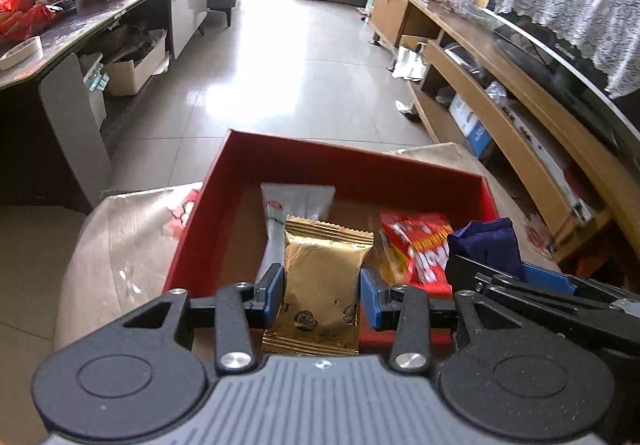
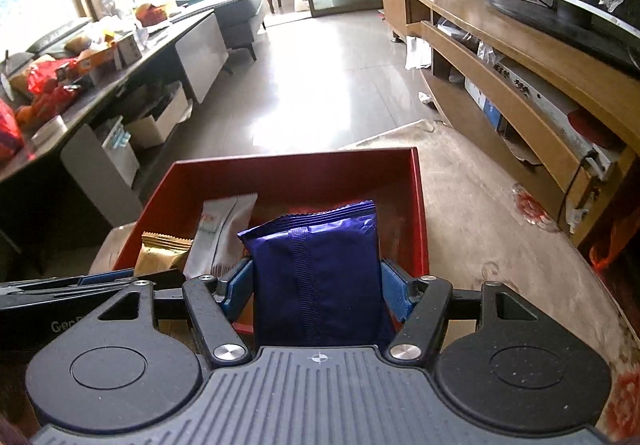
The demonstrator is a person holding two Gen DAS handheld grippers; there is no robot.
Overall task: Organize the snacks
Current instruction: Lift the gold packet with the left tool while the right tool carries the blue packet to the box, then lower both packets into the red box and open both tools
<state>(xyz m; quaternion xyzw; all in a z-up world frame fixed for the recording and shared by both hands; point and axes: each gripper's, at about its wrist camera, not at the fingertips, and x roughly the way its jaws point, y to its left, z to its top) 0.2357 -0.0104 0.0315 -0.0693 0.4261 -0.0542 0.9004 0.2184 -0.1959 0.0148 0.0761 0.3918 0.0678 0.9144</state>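
1. Far left, the cardboard-covered table (image 1: 120, 229) carries the red box (image 1: 192, 229), which sits open-topped on it.
2. Inside the box, toward its left side, a white packet (image 1: 298, 205) lies propped against the back, partly hidden behind what the left gripper carries.
3. There's the left gripper (image 1: 322, 291), blue pads pinching a gold packet (image 1: 320, 277) from both sides; the packet stands upright between them, above the box's near edge.
4. Just right of that, a red snack bag (image 1: 416, 245) lies on the box floor, yellow lettering too blurred to read.
5. Next over, the right gripper (image 2: 318, 285) clamps a dark blue packet (image 2: 320, 265), seam facing the camera, its crimped top edge tilted; it hangs over the right half of the box, near the front wall.
6. Both grippers sit side by side, close together; from the right wrist view the left one's black frame shows at the left edge.
7. Far right, a wooden TV stand (image 2: 520, 57) runs along the wall, well apart from the box.
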